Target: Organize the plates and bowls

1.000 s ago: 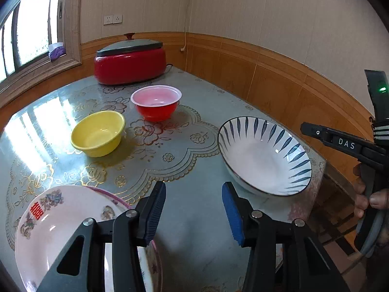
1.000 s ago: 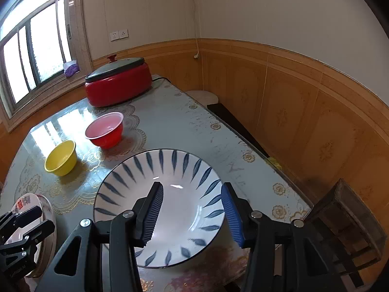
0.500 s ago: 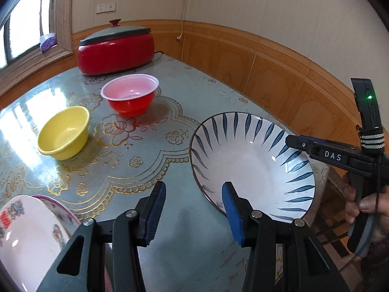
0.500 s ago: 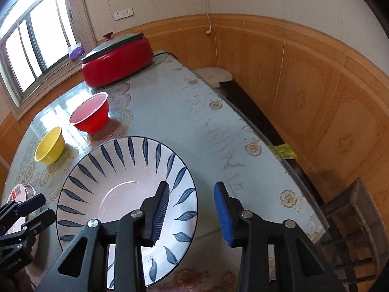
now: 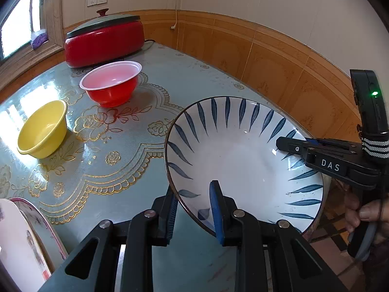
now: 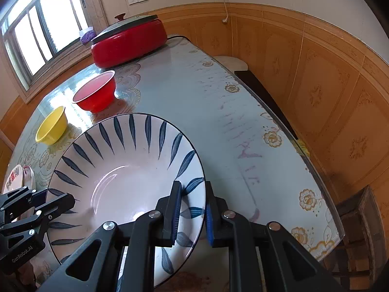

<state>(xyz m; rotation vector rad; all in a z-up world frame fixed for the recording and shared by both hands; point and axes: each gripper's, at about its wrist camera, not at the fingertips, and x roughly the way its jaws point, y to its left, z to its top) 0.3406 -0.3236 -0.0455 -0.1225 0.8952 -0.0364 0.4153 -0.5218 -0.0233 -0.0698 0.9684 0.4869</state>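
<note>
Blue-leaf plate sits mouth up at table's near-right corner, close to edge; round, no long axis. Open tabletop beyond it toward red bowl & yellow bowl. Left gripper & right gripper jaws closing astride opposite rims.

White capital letters "DAS" stand on a small black plate on the side of the right claw, seen from the left wrist view where that claw reaches over the far rim of the blue-leaf plate. In the right wrist view, "GenRobot.AI" runs in pale letters along the black body of the left claw, at the near left rim of the same plate. A red mark on the white plate left of the blue-leaf plate is too small to read.
</note>
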